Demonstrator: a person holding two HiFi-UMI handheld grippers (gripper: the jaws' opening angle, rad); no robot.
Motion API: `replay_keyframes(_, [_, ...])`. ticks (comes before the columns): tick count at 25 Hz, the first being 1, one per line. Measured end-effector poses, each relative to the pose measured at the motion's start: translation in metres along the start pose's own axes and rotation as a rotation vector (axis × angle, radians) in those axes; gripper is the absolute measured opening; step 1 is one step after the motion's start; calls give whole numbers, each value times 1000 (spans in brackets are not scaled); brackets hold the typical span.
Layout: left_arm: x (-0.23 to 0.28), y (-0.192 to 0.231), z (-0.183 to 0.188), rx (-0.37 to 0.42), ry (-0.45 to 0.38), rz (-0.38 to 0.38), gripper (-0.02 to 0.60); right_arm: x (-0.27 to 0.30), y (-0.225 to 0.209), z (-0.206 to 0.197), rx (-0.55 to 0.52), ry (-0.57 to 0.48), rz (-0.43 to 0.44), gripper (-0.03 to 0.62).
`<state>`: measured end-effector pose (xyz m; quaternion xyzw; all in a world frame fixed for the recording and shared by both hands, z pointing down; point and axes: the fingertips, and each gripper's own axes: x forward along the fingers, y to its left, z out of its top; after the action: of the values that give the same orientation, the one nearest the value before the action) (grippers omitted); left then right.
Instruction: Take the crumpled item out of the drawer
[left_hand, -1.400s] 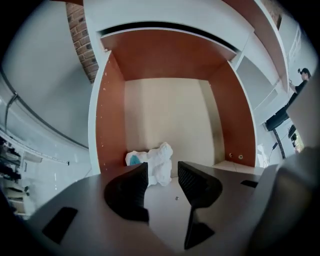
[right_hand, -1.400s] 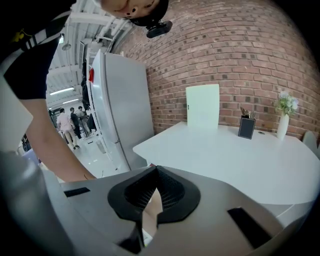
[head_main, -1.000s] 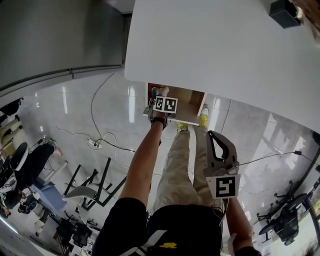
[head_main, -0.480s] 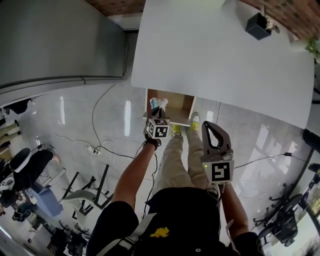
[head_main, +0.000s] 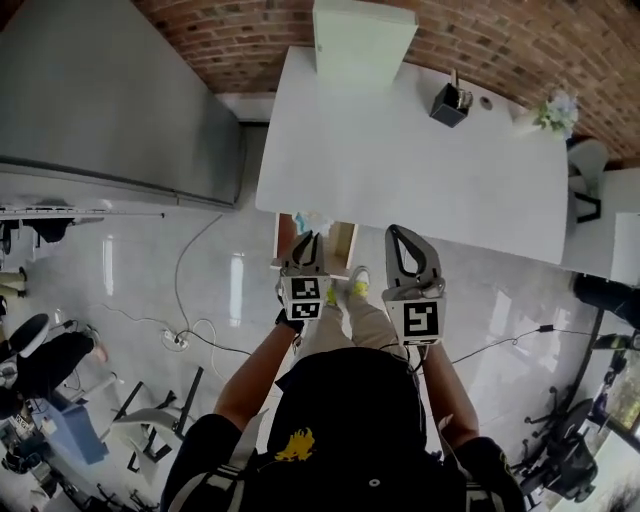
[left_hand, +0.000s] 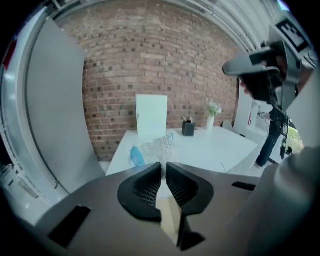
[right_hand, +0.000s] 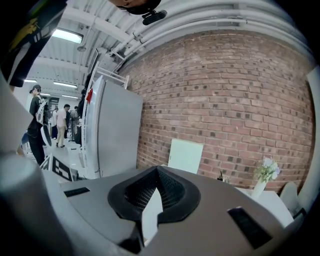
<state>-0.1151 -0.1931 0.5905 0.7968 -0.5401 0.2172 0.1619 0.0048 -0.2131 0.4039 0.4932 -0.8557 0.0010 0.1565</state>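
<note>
Left gripper (left_hand: 163, 165) pinches the crumpled clear blue-printed plastic wrapper (left_hand: 153, 149), raised near the white table (head_main: 420, 170) front edge, seemingly clear of the open wooden drawer (head_main: 345, 240); right gripper (right_hand: 158, 172) closed, empty; extraction looks done.

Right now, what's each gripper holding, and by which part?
Left gripper pinches the crumpled plastic by its near edge. Right gripper is shut, empty.

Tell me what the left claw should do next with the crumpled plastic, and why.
Probably carry it forward over the white table and set it down there. The left claw is shut on the crumpled plastic at its tips, above the open drawer, so it looks already out; the right claw is shut and empty.
</note>
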Motion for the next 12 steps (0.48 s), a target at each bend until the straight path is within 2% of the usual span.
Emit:
replay_keyframes(3, [-7, 18, 75, 2, -130, 36, 44, -5, -21, 22, 22, -32, -42, 26])
replay_keyframes(7, [-24, 33, 162, 42, -279, 64, 44, -9, -46, 53, 37, -91, -90, 26])
replay_keyframes(12, [-58, 35, 232, 91, -426, 94, 44, -20, -66, 99, 7, -197, -124, 26])
